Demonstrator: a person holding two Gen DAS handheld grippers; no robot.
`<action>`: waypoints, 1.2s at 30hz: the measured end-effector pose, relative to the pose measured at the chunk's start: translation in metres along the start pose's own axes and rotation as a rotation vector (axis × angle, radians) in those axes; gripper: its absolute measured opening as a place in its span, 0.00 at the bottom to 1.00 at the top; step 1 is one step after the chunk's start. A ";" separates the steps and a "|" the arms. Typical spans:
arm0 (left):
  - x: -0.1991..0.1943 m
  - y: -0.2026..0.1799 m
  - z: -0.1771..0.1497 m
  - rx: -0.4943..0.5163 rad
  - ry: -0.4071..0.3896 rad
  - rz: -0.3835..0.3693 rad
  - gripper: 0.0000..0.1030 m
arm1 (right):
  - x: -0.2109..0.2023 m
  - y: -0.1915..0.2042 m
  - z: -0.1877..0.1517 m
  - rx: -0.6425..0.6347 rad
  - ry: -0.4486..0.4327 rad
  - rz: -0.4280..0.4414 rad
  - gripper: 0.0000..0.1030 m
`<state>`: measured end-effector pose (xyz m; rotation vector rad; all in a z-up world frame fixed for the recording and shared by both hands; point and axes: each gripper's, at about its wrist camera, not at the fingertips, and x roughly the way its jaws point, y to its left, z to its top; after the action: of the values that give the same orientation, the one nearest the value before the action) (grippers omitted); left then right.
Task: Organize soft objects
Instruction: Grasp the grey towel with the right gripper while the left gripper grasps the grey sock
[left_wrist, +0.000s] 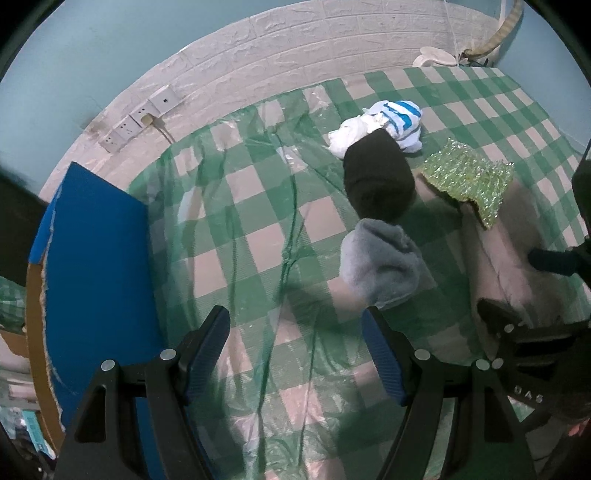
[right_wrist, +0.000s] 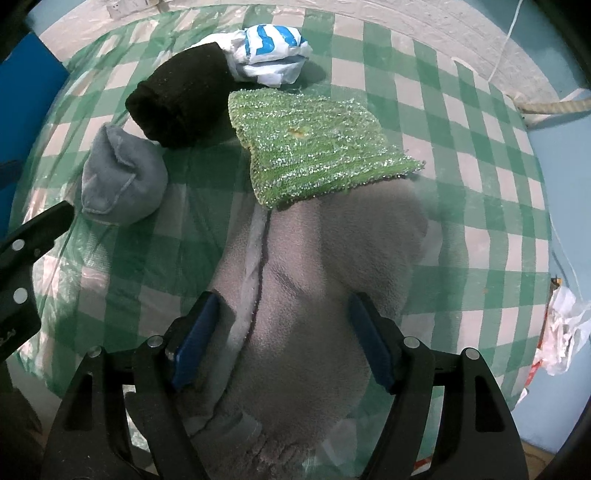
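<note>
A grey fleece cloth (right_wrist: 317, 280) lies on the checked table, one end under a sparkly green scrub cloth (right_wrist: 314, 144). My right gripper (right_wrist: 284, 332) is open with its fingers either side of the grey cloth. A small grey rolled cloth (left_wrist: 380, 266), a black rolled sock (left_wrist: 376, 181) and a white-and-blue striped bundle (left_wrist: 391, 125) lie in a row. My left gripper (left_wrist: 295, 347) is open and empty above the table, just short of the grey roll. The green cloth (left_wrist: 469, 181) and grey fleece (left_wrist: 506, 258) show at the right of the left wrist view.
A green-checked tablecloth under clear plastic (left_wrist: 251, 221) covers the table. A blue board (left_wrist: 92, 266) stands at its left edge. Wall sockets (left_wrist: 140, 118) sit on the white brick wall behind. Crumpled wrappers (right_wrist: 561, 332) lie beyond the table's right edge.
</note>
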<state>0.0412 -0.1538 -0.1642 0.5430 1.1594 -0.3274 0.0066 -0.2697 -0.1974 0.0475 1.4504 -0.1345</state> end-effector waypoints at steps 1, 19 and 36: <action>0.001 -0.001 0.001 -0.002 0.001 -0.008 0.73 | 0.001 -0.004 -0.001 -0.005 -0.003 0.008 0.71; 0.014 -0.034 0.028 0.028 0.028 -0.084 0.77 | -0.025 -0.038 -0.013 0.018 -0.044 0.130 0.17; 0.009 -0.030 0.027 -0.025 0.006 -0.120 0.18 | -0.063 -0.061 -0.023 0.059 -0.123 0.236 0.16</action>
<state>0.0503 -0.1940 -0.1719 0.4537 1.2029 -0.4140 -0.0310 -0.3234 -0.1350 0.2537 1.3074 0.0129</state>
